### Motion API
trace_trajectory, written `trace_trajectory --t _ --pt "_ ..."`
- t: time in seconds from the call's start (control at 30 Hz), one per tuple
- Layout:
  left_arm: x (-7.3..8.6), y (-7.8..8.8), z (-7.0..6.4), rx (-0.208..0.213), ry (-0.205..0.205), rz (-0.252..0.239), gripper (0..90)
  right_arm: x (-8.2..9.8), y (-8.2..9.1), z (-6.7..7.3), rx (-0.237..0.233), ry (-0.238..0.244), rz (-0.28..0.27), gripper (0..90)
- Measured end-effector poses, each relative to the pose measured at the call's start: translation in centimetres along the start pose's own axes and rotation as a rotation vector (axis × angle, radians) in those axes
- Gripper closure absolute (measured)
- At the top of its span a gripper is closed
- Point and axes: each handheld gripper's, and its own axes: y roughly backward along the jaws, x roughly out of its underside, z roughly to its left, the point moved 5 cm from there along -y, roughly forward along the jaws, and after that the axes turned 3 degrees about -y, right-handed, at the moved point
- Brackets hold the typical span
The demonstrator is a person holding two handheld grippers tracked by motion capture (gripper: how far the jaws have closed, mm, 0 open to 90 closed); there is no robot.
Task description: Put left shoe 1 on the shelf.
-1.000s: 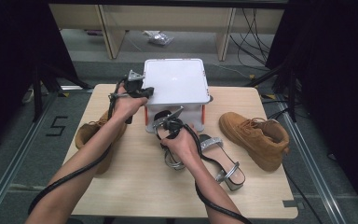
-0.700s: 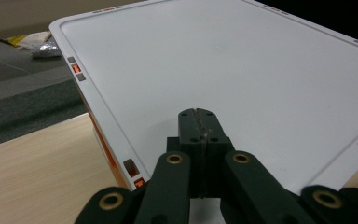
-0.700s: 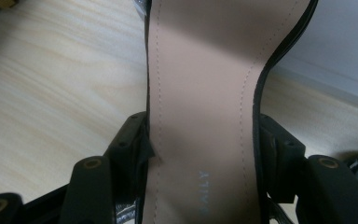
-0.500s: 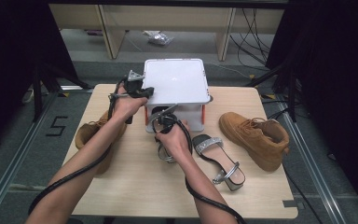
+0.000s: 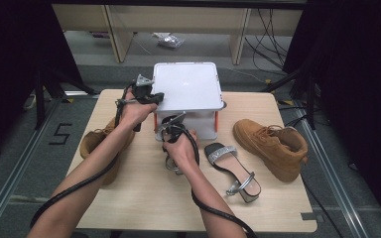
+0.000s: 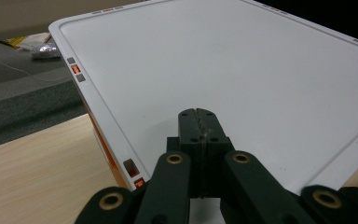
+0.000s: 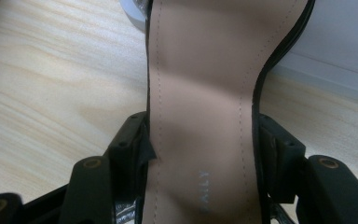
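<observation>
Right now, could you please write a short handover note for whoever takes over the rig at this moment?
Left hand-held gripper: shut, empty, over the near left corner of the white box lid.
Right hand-held gripper: shut on a sandal across its insole, just in front of the box.
Second sandal lies on the table, right of that hand; one tan boot at the right, another at the left under the left forearm.
Done: one sandal picked up.
Left: box still closed; nothing packed yet.

Sandal [image 7: 200, 107], tan insole up, beside white box [image 5: 186, 87].
</observation>
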Motion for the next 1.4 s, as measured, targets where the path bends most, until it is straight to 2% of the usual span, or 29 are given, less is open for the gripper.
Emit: trace_trajectory --t 0.03,0.07,0.17,0.2,0.23,0.27,0.33,0.37,0.47,0.5,0.6,0.63,0.67,0.8,0.83,0.87,0.9,0.97,1.07,1.1,1.13,1.17,1.23,1.27,1.3,1.33,1.37,1.4 --pt "0.0 0.0 0.0 0.001 0.004 0.000 89.6 0.0 0.3 0.2 -0.028 -0.040 0.026 43.2" --pt "0.0 0.0 0.1 0.002 0.000 0.005 89.6 0.0 0.3 0.3 -0.029 -0.042 0.014 43.1" --pt "0.0 0.0 0.0 0.002 0.007 -0.002 89.6 -0.1 0.3 0.1 -0.024 -0.028 0.021 42.8" --pt "0.1 0.0 0.1 0.001 -0.002 0.005 89.6 0.0 0.2 0.0 -0.017 -0.008 0.018 42.1" --pt "0.1 0.0 0.0 0.001 -0.002 0.003 89.6 -0.1 0.2 0.3 -0.020 -0.029 0.009 40.2" --pt "0.1 0.1 0.1 0.001 -0.002 0.004 89.6 -0.1 0.8 0.8 -0.012 -0.122 0.038 37.6" --pt "0.0 0.1 0.1 0.004 -0.002 0.004 89.6 -0.2 1.2 1.1 -0.019 -0.149 0.017 34.0" --pt "0.0 0.1 0.1 0.005 -0.001 0.004 89.6 -0.2 1.3 0.8 -0.013 -0.115 0.006 33.7" --pt "0.1 0.1 0.1 0.004 -0.003 0.005 89.6 0.1 1.9 0.8 -0.016 -0.135 0.004 33.3" --pt "0.0 0.1 0.1 0.004 -0.003 0.005 89.6 0.3 2.1 0.6 -0.027 -0.120 -0.010 33.5" --pt "0.0 0.0 0.0 0.006 0.006 0.000 89.6 0.7 3.2 0.2 -0.049 -0.123 -0.027 35.2" --pt "0.0 0.0 0.0 0.004 0.008 -0.001 89.6 0.8 3.6 0.3 -0.052 -0.145 -0.025 37.5" --pt "0.0 0.0 0.0 0.004 0.007 0.000 89.6 0.9 4.1 0.2 -0.056 -0.128 -0.024 41.3" --pt "0.0 0.0 0.0 0.008 0.009 -0.004 89.6 1.7 6.1 -0.4 -0.087 -0.114 -0.039 55.6" --pt "0.0 0.0 0.0 0.004 0.006 0.001 89.6 1.9 6.6 -0.3 -0.085 -0.131 -0.037 58.6" --pt "0.0 0.0 0.0 0.004 0.007 0.001 89.6 2.3 7.0 -0.6 -0.074 -0.121 -0.028 63.3" --pt "0.0 0.0 0.0 0.004 0.007 0.001 89.6 2.6 7.3 -0.7 -0.083 -0.120 -0.015 65.9" --pt "0.0 0.0 0.0 0.003 0.006 0.001 89.6 3.2 7.5 -1.1 -0.058 -0.096 -0.009 71.3" --pt "0.0 0.0 0.0 0.004 0.004 0.001 89.6 3.9 7.8 -1.3 -0.078 -0.096 -0.002 76.4" --pt "0.0 0.0 0.0 0.004 0.005 0.001 89.6 4.1 8.0 -1.3 -0.065 -0.100 -0.007 78.4" --pt "0.0 0.0 0.0 0.004 0.005 0.002 89.6 4.2 8.2 -1.4 -0.070 -0.083 -0.028 79.5" --pt "0.0 0.0 0.0 0.007 0.006 -0.003 89.6 4.3 8.6 -1.1 -0.087 -0.109 -0.031 81.4" --pt "0.0 0.0 0.0 0.008 0.006 -0.003 89.6 4.5 9.0 -1.2 -0.089 -0.088 -0.038 81.9" --pt "0.0 0.0 0.0 0.004 0.005 0.003 89.6 4.6 9.1 -1.2 -0.082 -0.087 -0.038 82.4" --pt "0.0 0.0 0.0 0.006 0.005 0.003 89.6 4.9 9.2 -1.0 -0.098 -0.101 -0.028 82.5" --pt "0.0 0.0 0.0 0.006 0.003 0.004 89.6 5.0 9.3 -1.0 -0.095 -0.093 -0.025 82.4" --pt "0.0 0.1 0.0 0.006 0.003 0.004 89.6 5.2 9.5 -1.0 -0.114 -0.097 -0.036 82.4" --pt "0.0 0.1 0.0 0.006 0.004 0.004 89.6 5.3 9.6 -1.2 -0.101 -0.093 -0.042 81.7"
